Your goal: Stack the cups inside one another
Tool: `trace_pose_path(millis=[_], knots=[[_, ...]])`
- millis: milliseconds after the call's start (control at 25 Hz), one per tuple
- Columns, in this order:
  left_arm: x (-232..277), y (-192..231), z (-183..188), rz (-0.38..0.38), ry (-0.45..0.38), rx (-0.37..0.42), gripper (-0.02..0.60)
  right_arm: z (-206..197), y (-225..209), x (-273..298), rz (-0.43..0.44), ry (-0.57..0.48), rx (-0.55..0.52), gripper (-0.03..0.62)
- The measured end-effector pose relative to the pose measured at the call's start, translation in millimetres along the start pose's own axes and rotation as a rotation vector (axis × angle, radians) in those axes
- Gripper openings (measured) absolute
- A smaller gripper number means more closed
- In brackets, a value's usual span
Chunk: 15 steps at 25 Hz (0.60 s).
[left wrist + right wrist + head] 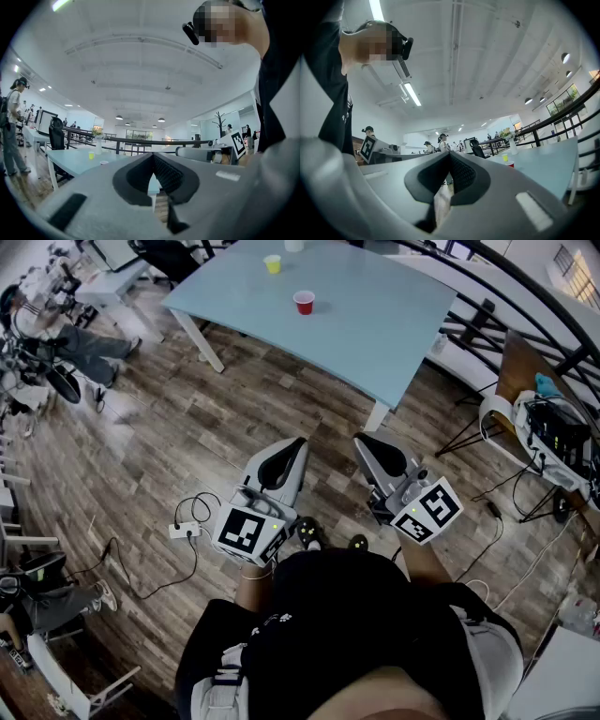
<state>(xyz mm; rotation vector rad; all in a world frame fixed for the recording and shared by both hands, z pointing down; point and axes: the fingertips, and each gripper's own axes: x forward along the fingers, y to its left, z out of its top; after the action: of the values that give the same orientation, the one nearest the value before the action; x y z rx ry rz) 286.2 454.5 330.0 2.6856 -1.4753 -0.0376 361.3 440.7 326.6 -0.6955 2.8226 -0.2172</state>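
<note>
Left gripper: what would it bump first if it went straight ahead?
Probably the light blue table: the left gripper aims at its near edge, maybe skimming just over the top; height is unclear.

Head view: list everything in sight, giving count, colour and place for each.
table: one, pale blue, top centre
red cup: one, red, on the table, standing alone
yellow cup: one, yellow, on the table, farther back, apart from the red cup
vase: one, white, at the table's far edge
power strip: one, white with a black cable, on the wood floor
railing: one, black, upper right
left gripper: one, grey, fingers shut, empty, lower centre
right gripper: one, grey, fingers shut, empty, beside the left gripper
</note>
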Motion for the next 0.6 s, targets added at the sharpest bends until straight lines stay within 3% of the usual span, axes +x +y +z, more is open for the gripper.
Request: trace_pose_path(millis=[600], knots=[[-1.2, 14.8, 2.5, -0.020, -0.025, -0.007, -0.017, 0.5, -3.3, 12.0, -0.018, -0.023, 0.035, 0.005]])
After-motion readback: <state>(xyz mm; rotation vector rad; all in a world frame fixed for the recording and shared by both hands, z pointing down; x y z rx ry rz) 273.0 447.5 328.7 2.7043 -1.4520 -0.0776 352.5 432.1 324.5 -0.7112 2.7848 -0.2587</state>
